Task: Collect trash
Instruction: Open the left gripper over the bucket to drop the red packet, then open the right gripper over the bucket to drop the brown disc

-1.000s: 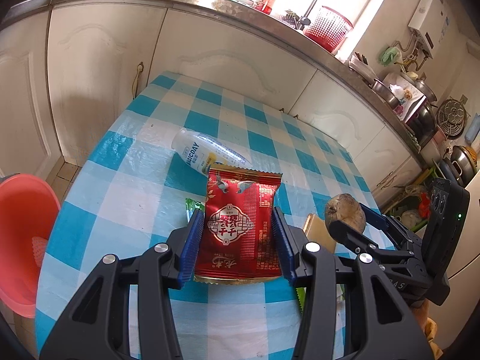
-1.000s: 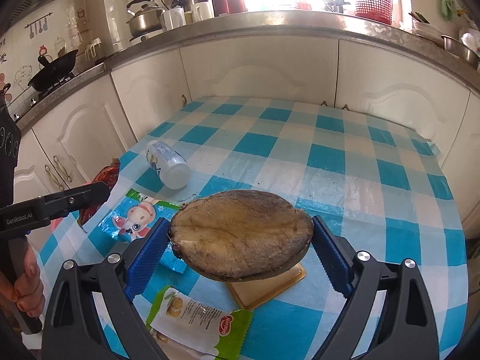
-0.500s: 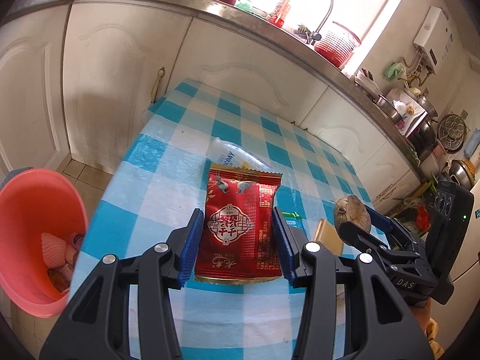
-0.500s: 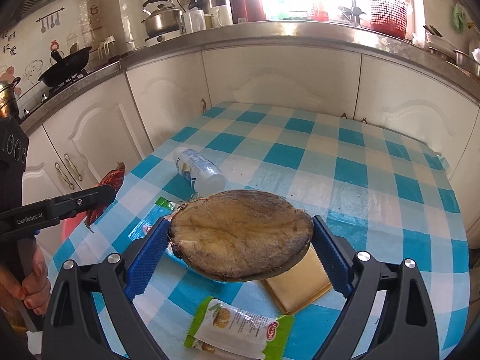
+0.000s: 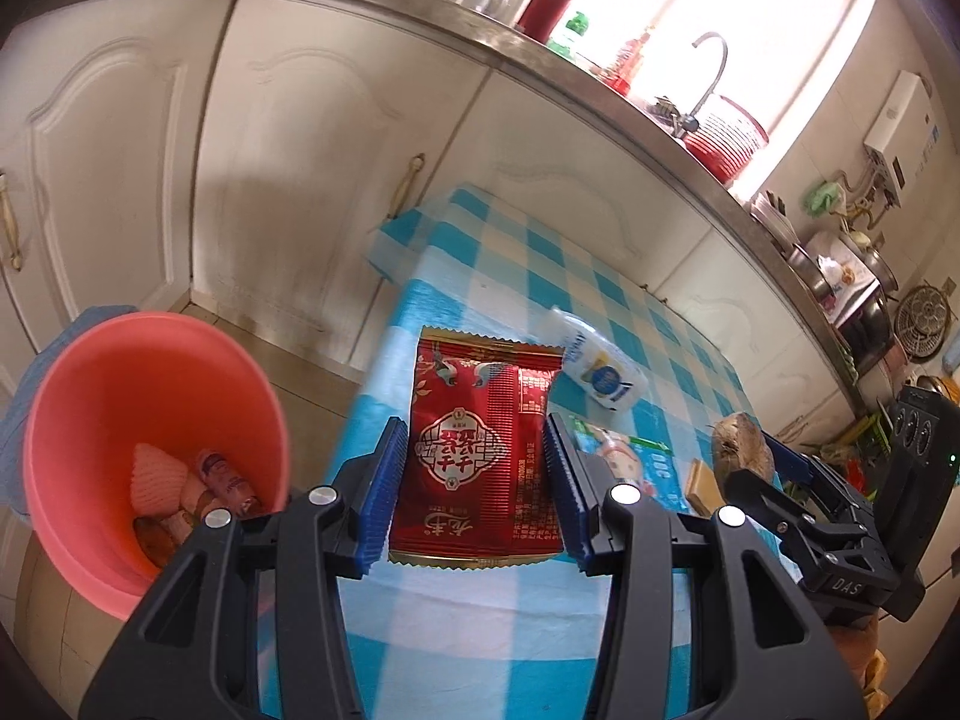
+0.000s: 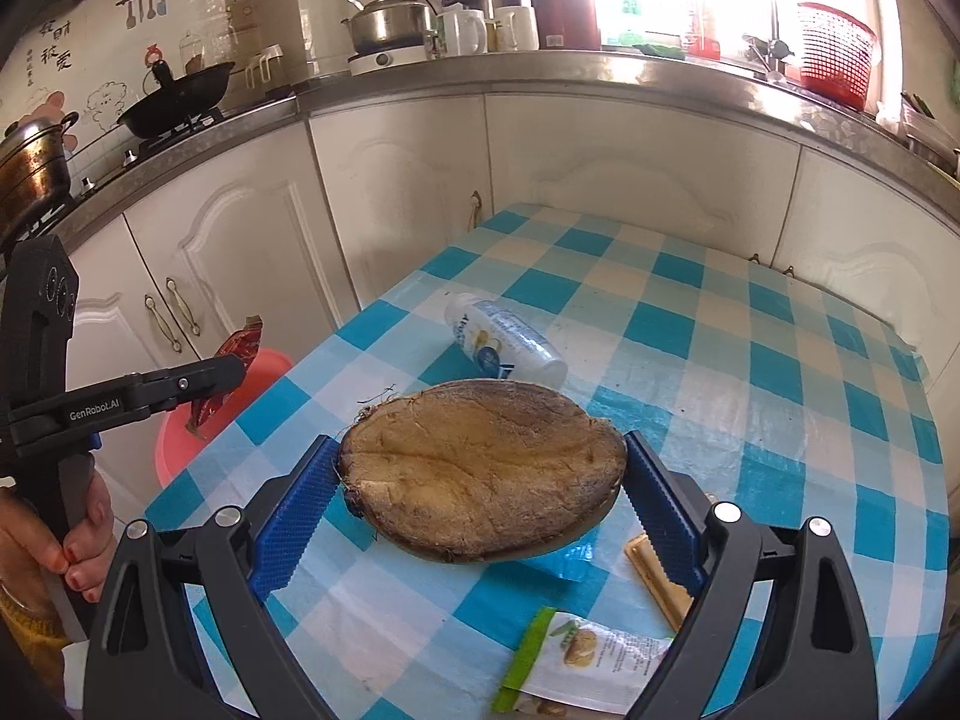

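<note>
With the left tongs (image 5: 471, 480) clamped on a red snack packet (image 5: 474, 450) and the pink bin (image 5: 150, 456) low to their left, and the right tongs (image 6: 480, 486) pinching a husk half (image 6: 483, 468), the wide husk could slip out before reaching the bin.

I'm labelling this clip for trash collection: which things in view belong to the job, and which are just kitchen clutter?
Job:
red foil snack packet, in left gripper
brown coconut husk half, in right gripper
pink plastic bin
white plastic bottle
green-edged wrapper

Clutter:
steel kettle
black wok
red basket
</note>
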{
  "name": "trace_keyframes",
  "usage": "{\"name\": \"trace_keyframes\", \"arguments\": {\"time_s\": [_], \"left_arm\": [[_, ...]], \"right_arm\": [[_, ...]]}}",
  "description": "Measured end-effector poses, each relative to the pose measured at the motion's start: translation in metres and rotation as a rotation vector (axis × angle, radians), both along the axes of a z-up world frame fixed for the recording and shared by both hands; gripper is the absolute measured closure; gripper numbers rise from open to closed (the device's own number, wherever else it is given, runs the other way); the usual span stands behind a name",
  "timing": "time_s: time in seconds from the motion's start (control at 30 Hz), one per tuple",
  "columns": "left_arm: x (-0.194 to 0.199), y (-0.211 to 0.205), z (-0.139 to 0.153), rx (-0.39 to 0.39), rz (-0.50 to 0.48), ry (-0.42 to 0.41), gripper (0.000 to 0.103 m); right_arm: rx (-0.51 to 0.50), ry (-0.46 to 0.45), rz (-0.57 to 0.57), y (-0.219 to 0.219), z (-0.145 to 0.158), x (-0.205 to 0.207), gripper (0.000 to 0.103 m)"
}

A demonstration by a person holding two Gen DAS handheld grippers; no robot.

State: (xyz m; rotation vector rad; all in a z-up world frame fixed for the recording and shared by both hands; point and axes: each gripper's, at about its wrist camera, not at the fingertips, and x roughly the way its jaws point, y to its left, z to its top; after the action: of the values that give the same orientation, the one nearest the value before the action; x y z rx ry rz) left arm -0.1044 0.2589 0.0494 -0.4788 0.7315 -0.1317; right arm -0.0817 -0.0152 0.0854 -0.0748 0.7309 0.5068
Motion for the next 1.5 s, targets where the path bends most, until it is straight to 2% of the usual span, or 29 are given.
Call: {"name": "trace_keyframes", "arguments": {"time_s": [0.33,0.67,1.0,1.5], "left_arm": [[-0.024,0.062,-0.013,-0.012,0.142,0.022,0.056],[-0.044,0.122,-0.030,-0.034,0.284,0.051,0.056],[-0.052,0.149,-0.048,-0.059,0.347,0.074,0.056],[-0.062,0.168,-0.071,-0.078,0.397,0.124,0.056]], "right_arm": [[-0.029,0.005,0.113,0.053,0.006,-0.007,0.011],[-0.080,-0.013,0.284,0.128,0.013,-0.018,0.011],[-0.142,-0.005,0.429,0.198,0.001,-0.017,0.011],[-0.180,0.091,0.514,0.265,-0.039,-0.002,0.011]]}}
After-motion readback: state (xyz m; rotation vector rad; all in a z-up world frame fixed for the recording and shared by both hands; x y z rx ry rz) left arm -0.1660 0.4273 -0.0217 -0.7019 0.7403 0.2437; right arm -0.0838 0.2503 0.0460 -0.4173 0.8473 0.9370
